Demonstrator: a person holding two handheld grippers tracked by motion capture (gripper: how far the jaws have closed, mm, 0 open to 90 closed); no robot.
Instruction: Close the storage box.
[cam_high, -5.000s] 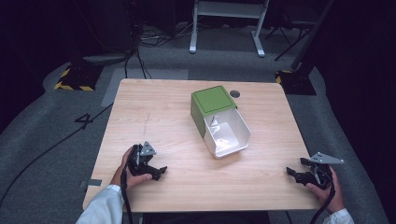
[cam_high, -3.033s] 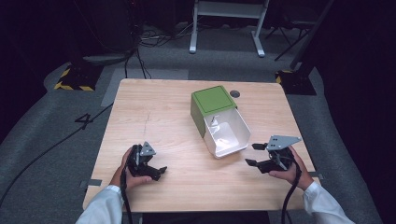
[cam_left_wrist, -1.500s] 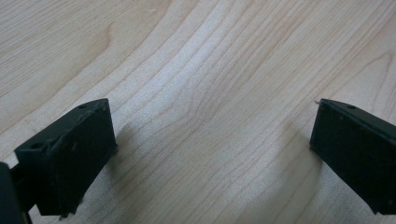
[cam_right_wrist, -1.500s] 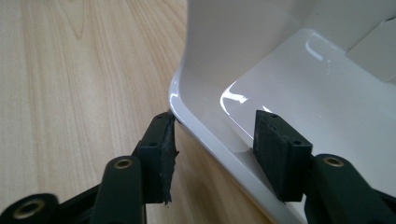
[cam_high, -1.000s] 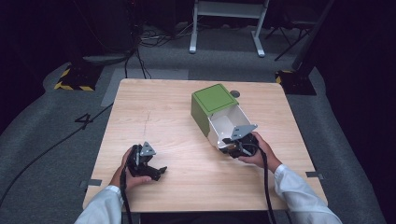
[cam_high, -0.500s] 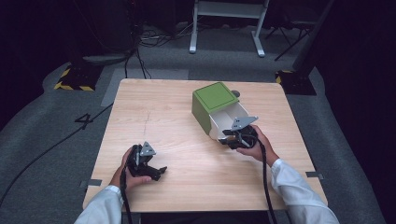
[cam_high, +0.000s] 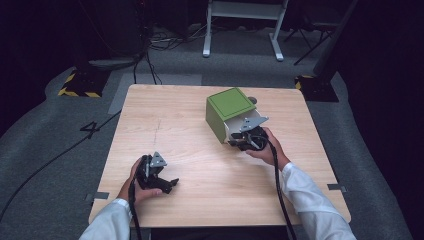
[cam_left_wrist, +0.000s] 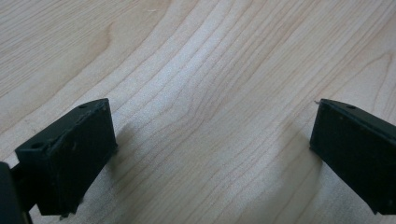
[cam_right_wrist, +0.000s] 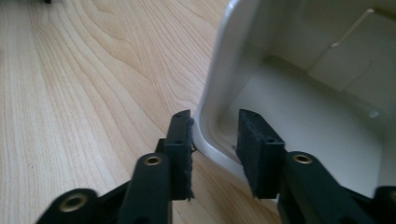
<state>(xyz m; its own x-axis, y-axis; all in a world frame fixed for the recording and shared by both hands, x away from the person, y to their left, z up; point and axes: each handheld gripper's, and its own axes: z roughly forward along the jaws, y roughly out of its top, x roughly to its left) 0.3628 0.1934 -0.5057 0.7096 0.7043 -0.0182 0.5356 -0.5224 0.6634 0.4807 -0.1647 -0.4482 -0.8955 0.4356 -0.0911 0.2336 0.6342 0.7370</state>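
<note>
The box (cam_high: 230, 111) stands past the middle of the table (cam_high: 190, 135), toward its far right part: a green shell with a white drawer (cam_right_wrist: 299, 93) sticking out of its near side. The right gripper (cam_high: 243, 140) is at the drawer's front rim. Its jaws have just been closing and now straddle that rim, one pad outside and one inside; the outer pad touches the wall, the inner seems a hair off, so the grip looks nearly but not fully made.

The drawer looks like thin moulded plastic: light, stiff, smooth and likely slippery. The rounded front lip is the natural hold, gripped squarely so it cannot slide out. The whole box is probably light enough to skid on the table when the drawer is pushed.

The left gripper (cam_high: 159, 176) rests near the table's near edge, well apart from the box, jaws wide open over bare wood and holding nothing.

The hand covers much of the drawer from above, and what lies deep inside the shell is hidden
</note>
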